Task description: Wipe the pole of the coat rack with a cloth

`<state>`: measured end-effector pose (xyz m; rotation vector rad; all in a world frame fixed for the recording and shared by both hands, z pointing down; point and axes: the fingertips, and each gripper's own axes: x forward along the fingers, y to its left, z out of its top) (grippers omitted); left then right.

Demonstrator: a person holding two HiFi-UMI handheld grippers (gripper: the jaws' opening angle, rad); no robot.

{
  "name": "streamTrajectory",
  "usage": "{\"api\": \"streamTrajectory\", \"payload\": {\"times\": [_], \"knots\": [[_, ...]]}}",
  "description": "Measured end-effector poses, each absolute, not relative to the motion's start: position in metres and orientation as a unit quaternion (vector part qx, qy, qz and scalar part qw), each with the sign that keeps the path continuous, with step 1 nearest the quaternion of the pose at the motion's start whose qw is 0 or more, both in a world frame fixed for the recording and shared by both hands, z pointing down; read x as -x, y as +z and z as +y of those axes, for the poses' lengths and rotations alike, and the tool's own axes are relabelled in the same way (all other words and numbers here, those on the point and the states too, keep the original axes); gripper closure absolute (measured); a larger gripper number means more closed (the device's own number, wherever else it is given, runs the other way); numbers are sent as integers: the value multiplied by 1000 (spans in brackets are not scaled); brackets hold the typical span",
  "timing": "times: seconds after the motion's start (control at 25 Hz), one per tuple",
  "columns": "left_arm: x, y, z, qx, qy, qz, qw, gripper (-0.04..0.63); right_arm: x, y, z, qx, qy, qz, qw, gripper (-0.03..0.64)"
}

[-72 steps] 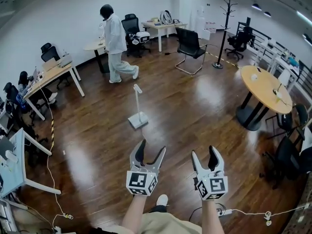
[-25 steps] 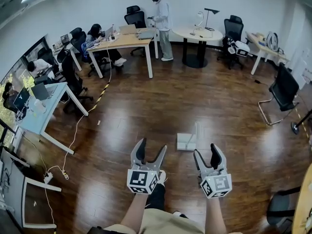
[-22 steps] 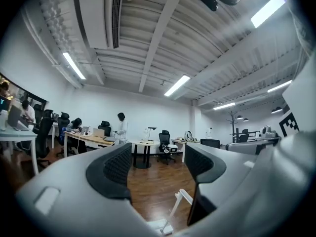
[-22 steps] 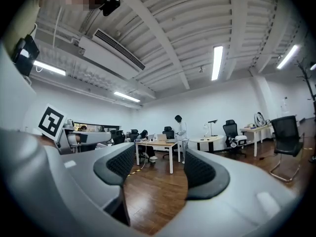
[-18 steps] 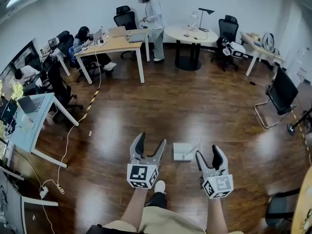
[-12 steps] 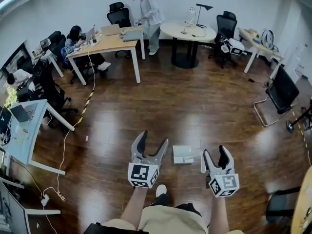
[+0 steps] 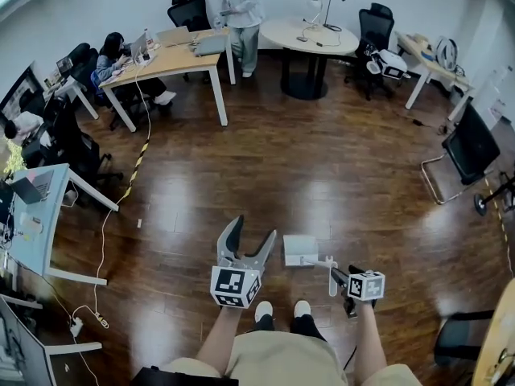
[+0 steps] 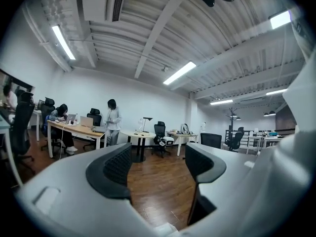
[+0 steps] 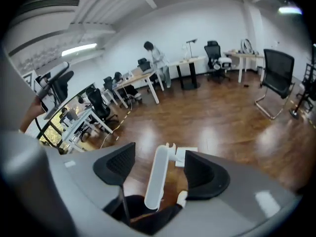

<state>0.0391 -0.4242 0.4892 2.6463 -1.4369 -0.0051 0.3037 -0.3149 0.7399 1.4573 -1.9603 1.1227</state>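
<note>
No cloth shows in any view. The black coat rack (image 7: pixel 486 204) stands far off at the right edge of the head view; its base also shows in the right gripper view (image 9: pixel 296 113), and its top is small and distant in the left gripper view (image 8: pixel 232 117). A white floor stand with a square base (image 7: pixel 299 249) rises just in front of my feet. Its long white head (image 9: pixel 159 179) lies between the pads of my right gripper (image 7: pixel 339 284), with a gap on either side. My left gripper (image 7: pixel 251 232) is open and empty above the wooden floor.
Desks with seated people (image 7: pixel 121 55) line the left. A standing person (image 7: pixel 237 2) and a round table (image 7: pixel 310 34) are at the back. Office chairs (image 7: pixel 467 147) sit on the right. Cables and a power strip (image 7: pixel 76 324) trail on the floor at left.
My right gripper has dropped and turned sideways, so the white stand's head now sits between its jaws. The head view has tilted down, and both my shoes now show below.
</note>
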Motion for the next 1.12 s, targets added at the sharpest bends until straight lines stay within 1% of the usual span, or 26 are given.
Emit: {"api": "streamTrajectory", "payload": {"times": [0.12, 0.24, 0.4, 0.56, 0.64, 0.68, 0.72, 0.76, 0.84, 1.0, 1.12], "knots": [[-38, 496, -429, -867, 2, -492, 76, 279, -299, 792, -311, -483, 478, -695, 235, 316], [-39, 498, -432, -856, 4, -510, 80, 279, -291, 818, -309, -454, 519, -685, 237, 316], [-40, 497, -431, -848, 7, -525, 76, 279, -279, 836, -312, -436, 538, -683, 231, 316], [-32, 499, -433, -838, 9, -541, 75, 279, -271, 844, -321, -429, 544, -684, 229, 350], [-29, 497, -433, -834, 9, -547, 74, 279, -264, 843, -324, -415, 548, -689, 228, 398], [-27, 496, -433, -833, 8, -549, 73, 279, -258, 842, -325, -402, 552, -695, 224, 455], [-26, 495, -434, -832, 7, -550, 72, 279, -251, 840, -326, -387, 557, -703, 216, 554], [-25, 494, -434, -831, 7, -551, 72, 279, -245, 837, -327, -375, 560, -709, 207, 608], [-26, 492, -434, -830, 5, -553, 71, 279, -238, 830, -329, -364, 556, -722, 192, 609], [-25, 488, -433, -828, -1, -557, 66, 279, -224, 792, -347, -343, 524, -768, 137, 611], [-22, 486, -433, -828, -4, -558, 64, 279, -216, 758, -358, -339, 540, -760, 129, 613]]}}
